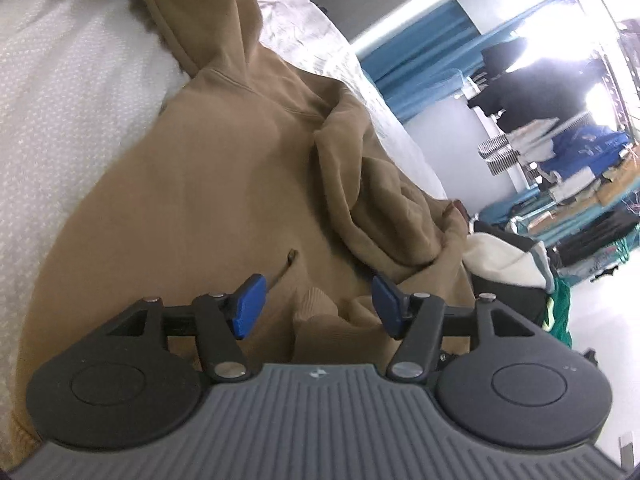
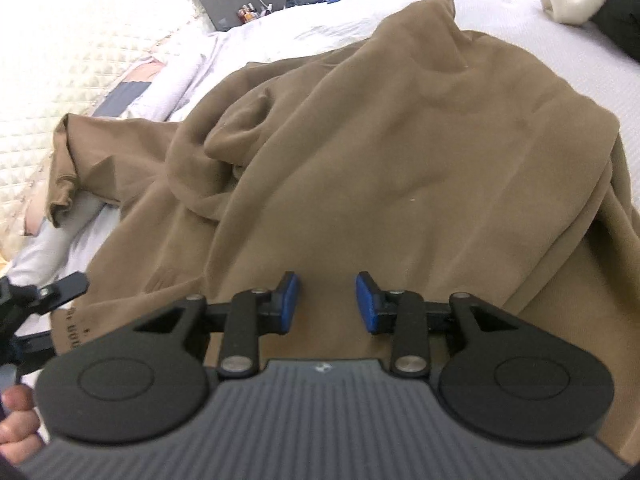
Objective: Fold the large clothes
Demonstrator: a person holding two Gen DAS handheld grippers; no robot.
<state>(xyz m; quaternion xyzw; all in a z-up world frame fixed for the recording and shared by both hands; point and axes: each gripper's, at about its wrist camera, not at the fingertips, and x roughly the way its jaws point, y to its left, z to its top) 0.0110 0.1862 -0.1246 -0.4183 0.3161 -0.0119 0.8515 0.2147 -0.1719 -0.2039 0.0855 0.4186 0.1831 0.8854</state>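
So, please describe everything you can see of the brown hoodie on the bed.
The brown hoodie is soft, fleece-like fabric, lying spread but rumpled on the white bedcover. Its hood points toward the pillows, a ribbed cuff lies bunched between the left claw's open fingers, and small print shows near one edge.

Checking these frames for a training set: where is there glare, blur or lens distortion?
Left wrist view: the window area at upper right is blown out white, and the fisheye curves the white bedspread; the brown hoodie is evenly lit. Right wrist view: the quilted headboard is overexposed, the edges bend, and the hoodie looks slightly soft.
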